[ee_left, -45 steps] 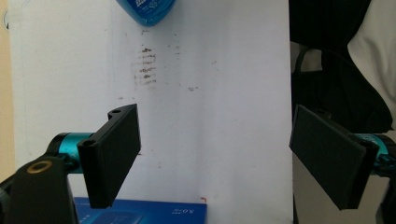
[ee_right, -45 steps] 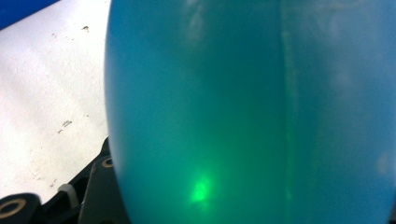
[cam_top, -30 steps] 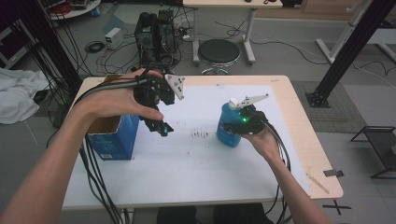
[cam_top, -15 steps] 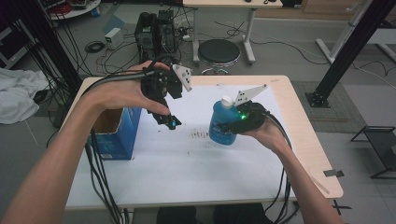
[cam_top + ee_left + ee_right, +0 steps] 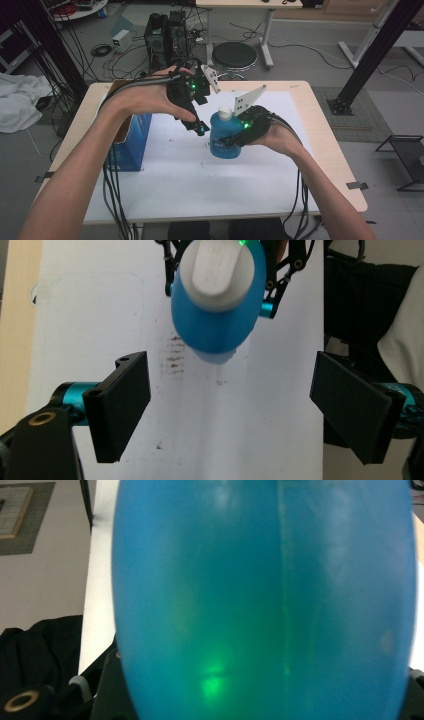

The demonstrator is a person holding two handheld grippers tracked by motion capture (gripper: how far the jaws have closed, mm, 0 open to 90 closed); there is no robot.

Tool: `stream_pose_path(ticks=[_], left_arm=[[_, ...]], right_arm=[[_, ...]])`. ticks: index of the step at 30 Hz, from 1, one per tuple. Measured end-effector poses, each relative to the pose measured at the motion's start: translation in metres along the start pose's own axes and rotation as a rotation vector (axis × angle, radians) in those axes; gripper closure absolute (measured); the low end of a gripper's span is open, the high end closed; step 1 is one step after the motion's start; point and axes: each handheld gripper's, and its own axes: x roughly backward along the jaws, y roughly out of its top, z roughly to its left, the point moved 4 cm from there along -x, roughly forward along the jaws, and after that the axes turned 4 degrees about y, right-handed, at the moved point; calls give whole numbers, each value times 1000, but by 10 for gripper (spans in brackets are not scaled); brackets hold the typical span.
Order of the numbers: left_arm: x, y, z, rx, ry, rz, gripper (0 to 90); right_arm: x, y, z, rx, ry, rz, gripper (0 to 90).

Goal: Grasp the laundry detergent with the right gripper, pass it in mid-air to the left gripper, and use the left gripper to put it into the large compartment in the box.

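Up off the table comes the blue bottle [image 5: 226, 135], which was standing on the white sheet [image 5: 190, 175] a second ago; my right gripper [image 5: 235, 141] is now carrying it in the air, above the middle of the sheet. Its jaws are clamping the bottle's body from both sides, and in the right gripper view that blue body [image 5: 265, 600] is sitting right against the lens. My left gripper [image 5: 199, 128] is drifting in from the left and is now hanging just beside the bottle, up near its white cap [image 5: 225, 113]. Its jaws are standing wide apart with nothing between them; in the left gripper view the capped bottle [image 5: 220, 300] is hovering just ahead of them. A blue box [image 5: 131, 142] is sitting at the table's left edge.
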Motion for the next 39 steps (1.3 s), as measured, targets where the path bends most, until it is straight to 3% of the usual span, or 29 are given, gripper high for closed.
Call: stream_pose_path(ticks=[1, 3, 7, 9, 11, 12, 13, 39], left_arm=[[-2, 1, 0, -1, -9, -2, 166], [-9, 3, -1, 4, -26, 0, 166], [-17, 5, -1, -1, -25, 9, 166], [-22, 6, -1, -2, -33, 12, 165], [-26, 7, -2, 1, -37, 18, 166], [-28, 7, -1, -16, -39, 23, 166], [-31, 7, -2, -5, -34, 19, 166], [-46, 6, -1, -2, -43, 28, 235]], right_arm=[[-1, 1, 0, 18, 3, 4, 452], [-3, 5, 3, 8, 19, 6, 452], [-6, 8, 4, 17, 27, 10, 452], [-10, 10, 4, 45, 29, 3, 451], [-10, 10, 5, 24, 36, 14, 451], [-11, 11, 4, 44, 34, 0, 451], [-12, 14, 12, -31, 54, -5, 451], [-19, 16, 15, -33, 73, -12, 451]])
